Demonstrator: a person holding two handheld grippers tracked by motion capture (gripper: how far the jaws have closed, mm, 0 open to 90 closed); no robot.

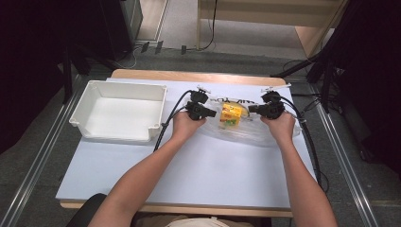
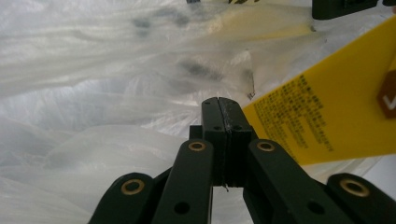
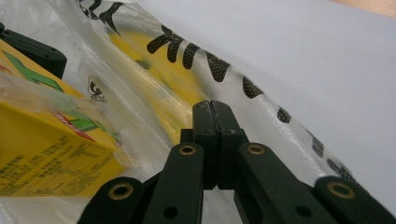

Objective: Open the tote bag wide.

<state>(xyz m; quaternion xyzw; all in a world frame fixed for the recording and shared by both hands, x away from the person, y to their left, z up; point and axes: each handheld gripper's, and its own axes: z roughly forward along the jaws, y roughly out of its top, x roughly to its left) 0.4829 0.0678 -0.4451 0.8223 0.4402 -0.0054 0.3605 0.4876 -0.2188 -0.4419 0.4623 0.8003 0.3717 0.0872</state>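
A: Where does the plastic bag (image 1: 246,127) lie?

B: On the white sheet (image 1: 189,175) that covers the bench (image 1: 189,75), toward the two o'clock part of it in the high view. The clear film spreads between the person's two hands. A yellow carton (image 1: 231,113) sits inside it, near the far edge of the bag.

A: And the left gripper (image 1: 211,113)?

B: It points toward three o'clock, at the bag's left side. In the left gripper view its jaws are pressed together with a thin edge of the bag (image 2: 116,116) caught between them; the carton's printed yellow face (image 2: 336,121) lies just beyond, at two o'clock of the tips.

A: The right gripper (image 1: 252,109)?

B: It points toward nine o'clock, facing the other, at the bag's right side. In the right gripper view the jaws stand closed with no gap, and the film with black lettering (image 3: 196,51) runs past them on both sides. Whether film is pinched there, the view does not settle. The carton (image 3: 42,154) lies at nine o'clock of the tips.

A: Anything else on the bench?

B: A white bin (image 1: 120,111) stands at ten o'clock, well apart from the bag.
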